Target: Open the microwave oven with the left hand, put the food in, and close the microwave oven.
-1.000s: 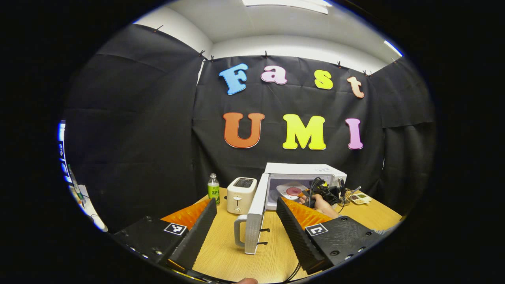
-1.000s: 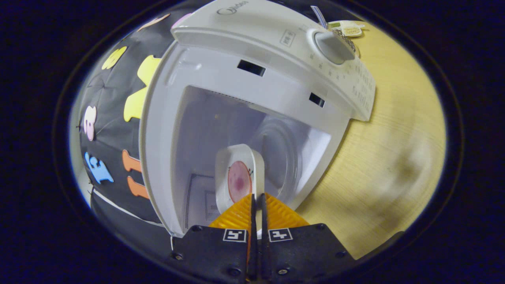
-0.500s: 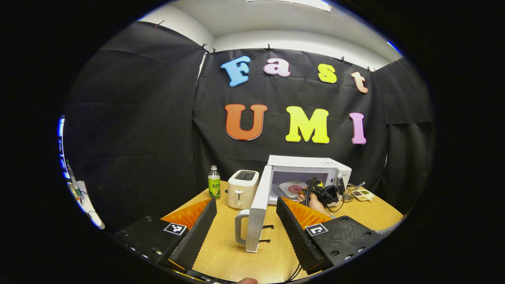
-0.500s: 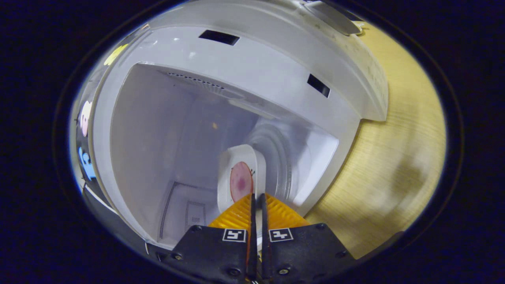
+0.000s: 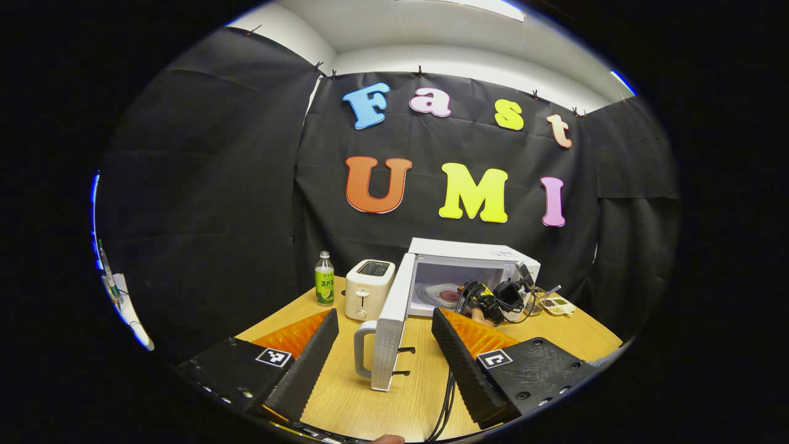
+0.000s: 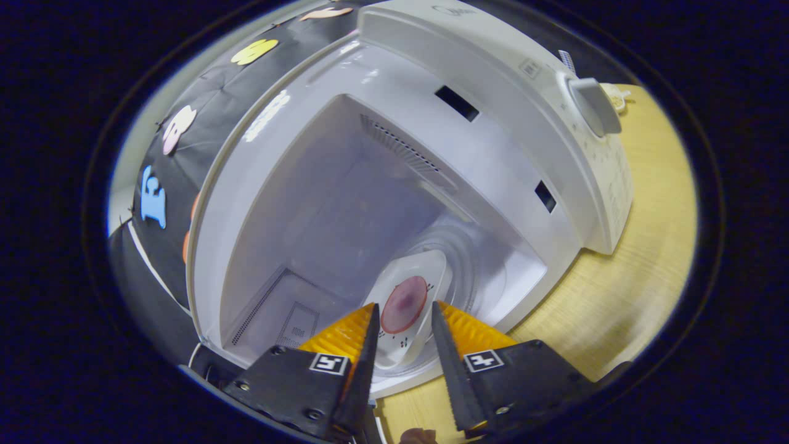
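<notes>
The plate of food (image 6: 409,303) is seen lying on the glass turntable (image 6: 463,246) inside the microwave oven (image 6: 493,80), and the right hand-held gripper (image 6: 402,320) is held just in front of the cavity mouth with its two fingers spread apart — nothing is pinched between them, the plate's near rim merely showing in the gap. The placing step is judged done.

What remains is the closing, and that turns on the door (image 5: 389,330). In the left gripper view it is found swung wide, standing out edge-on from the oven's left side over the tabletop (image 5: 345,401), its handle (image 5: 362,348) on the outer face and its two latch hooks pointing toward the right. The left hand-held gripper (image 5: 385,336) is also held open, empty, and the door's free edge stands straight ahead between its fingers, though apart from them. The door's long axis is upright and its hinge lies at the far end, at the oven.

The left hand-held gripper is therefore taken to be the nearer one for the push. The right one, seen farther off at the oven opening (image 5: 487,299), would first have to be drawn clear of the door's swing — otherwise a clash is to be expected
</notes>
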A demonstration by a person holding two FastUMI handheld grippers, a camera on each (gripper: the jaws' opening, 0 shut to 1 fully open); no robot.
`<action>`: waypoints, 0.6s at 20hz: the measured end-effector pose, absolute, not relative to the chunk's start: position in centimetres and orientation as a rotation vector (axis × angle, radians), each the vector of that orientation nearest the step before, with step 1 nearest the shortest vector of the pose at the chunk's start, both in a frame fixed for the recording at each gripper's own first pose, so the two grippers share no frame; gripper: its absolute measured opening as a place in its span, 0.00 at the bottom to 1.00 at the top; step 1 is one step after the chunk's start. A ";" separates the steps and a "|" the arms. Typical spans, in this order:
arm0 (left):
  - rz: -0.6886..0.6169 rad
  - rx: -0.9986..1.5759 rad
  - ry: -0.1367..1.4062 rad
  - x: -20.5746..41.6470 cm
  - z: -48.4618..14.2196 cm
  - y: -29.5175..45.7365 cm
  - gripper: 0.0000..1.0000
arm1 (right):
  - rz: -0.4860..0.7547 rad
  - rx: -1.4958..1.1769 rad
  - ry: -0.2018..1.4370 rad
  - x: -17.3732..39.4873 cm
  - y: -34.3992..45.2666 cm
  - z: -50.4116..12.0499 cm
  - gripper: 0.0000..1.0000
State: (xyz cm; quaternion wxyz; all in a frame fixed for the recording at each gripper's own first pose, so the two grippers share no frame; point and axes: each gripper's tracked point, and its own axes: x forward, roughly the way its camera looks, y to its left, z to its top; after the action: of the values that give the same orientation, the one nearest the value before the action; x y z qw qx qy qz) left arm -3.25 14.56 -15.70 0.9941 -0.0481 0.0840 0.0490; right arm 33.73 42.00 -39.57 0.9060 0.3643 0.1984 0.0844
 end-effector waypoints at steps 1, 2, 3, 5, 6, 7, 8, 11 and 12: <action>0.102 -0.096 0.166 -3.4 -15.7 14.7 0.93 | 0.191 0.707 0.404 33.4 41.9 -39.6 0.64; 0.106 -0.098 0.164 -3.6 -15.7 14.9 0.93 | 0.206 0.672 0.395 32.8 41.8 -39.3 0.81; 0.110 -0.101 0.162 -3.7 -15.8 15.1 0.93 | 0.220 0.636 0.383 32.1 41.6 -39.0 0.76; 0.120 -0.110 0.161 -4.1 -16.1 15.6 0.93 | 0.247 0.581 0.392 30.3 40.9 -38.6 1.00; 0.126 -0.115 0.159 -4.3 -16.1 15.9 0.93 | 0.266 0.557 0.397 29.5 40.7 -38.3 1.00; 0.131 -0.118 0.155 -4.5 -16.1 16.2 0.93 | 0.279 0.534 0.398 28.7 40.1 -37.8 1.00; 0.134 -0.120 0.149 -4.6 -16.0 16.6 0.93 | 0.298 0.504 0.396 27.8 39.6 -37.3 1.00; 0.142 -0.119 0.139 -5.0 -16.3 17.4 0.93 | 0.349 0.383 0.350 24.8 37.6 -34.4 1.00; 0.142 -0.124 0.136 -4.9 -16.4 17.6 0.93 | 0.361 0.331 0.325 23.7 36.8 -33.3 1.00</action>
State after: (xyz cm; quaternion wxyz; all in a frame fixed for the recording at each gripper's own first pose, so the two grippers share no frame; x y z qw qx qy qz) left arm -4.91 17.58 -16.37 0.9932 -0.0617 0.0680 0.0709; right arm 23.74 36.81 -33.34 0.9571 0.1633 0.1600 0.1779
